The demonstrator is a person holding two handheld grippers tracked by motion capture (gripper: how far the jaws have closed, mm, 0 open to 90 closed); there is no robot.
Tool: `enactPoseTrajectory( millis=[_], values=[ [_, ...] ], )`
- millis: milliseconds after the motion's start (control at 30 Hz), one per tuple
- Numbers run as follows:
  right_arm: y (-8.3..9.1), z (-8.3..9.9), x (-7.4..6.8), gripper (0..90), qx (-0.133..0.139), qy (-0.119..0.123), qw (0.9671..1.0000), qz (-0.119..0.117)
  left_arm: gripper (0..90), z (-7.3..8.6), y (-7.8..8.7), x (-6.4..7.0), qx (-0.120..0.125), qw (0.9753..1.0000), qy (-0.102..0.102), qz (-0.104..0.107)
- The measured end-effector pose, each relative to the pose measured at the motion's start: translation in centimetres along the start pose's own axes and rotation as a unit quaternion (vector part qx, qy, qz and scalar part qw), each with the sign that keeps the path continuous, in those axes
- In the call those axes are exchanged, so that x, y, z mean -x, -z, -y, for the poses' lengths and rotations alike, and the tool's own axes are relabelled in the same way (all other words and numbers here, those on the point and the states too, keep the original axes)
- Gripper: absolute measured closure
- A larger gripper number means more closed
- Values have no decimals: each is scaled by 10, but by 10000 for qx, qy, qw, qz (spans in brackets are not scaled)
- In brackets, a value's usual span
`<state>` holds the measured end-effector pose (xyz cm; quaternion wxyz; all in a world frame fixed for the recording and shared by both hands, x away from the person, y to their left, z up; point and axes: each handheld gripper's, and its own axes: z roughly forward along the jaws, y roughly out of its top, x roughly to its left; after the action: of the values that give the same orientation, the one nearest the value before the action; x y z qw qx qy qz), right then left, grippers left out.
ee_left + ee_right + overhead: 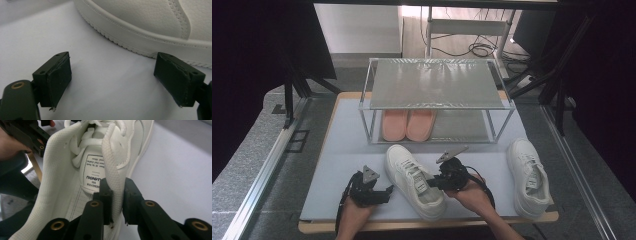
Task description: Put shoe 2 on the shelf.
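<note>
A white sneaker (412,179) lies on the pale mat near the front, toe pointing away. My right gripper (432,183) is shut on the side wall of its collar (114,185), which is pinched between the two jaws. My left gripper (388,191) rests on the mat just left of the shoe, open, with nothing between its pads (58,80); the shoe's ribbed sole (140,37) lies just beyond them. A second white sneaker (528,176) lies at the right of the mat.
A two-tier metal shoe rack (436,97) stands at the back of the table, with a pair of pink slippers (408,124) on its lower shelf at the left. The mat's front edge (427,218) runs close under my hands.
</note>
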<state>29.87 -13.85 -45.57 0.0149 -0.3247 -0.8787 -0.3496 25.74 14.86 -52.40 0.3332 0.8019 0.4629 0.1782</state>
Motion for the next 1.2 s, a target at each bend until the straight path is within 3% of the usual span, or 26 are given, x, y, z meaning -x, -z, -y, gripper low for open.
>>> enactPoseTrajectory(
  millis=[200,500,1033,1200],
  values=[
    [6,3,13,820,170,-537,9979,-332,146,0,0,0,1,10000,2,2],
    [18,5,25,822,293,-1042,9913,-751,146,0,0,0,1,10000,1,4],
    [52,-4,33,817,785,-1405,9789,-1261,146,0,0,0,5,10000,7,3],
    [62,-10,35,817,942,-1499,9735,-1446,146,0,0,0,-2,10000,-4,-4]
  ],
)
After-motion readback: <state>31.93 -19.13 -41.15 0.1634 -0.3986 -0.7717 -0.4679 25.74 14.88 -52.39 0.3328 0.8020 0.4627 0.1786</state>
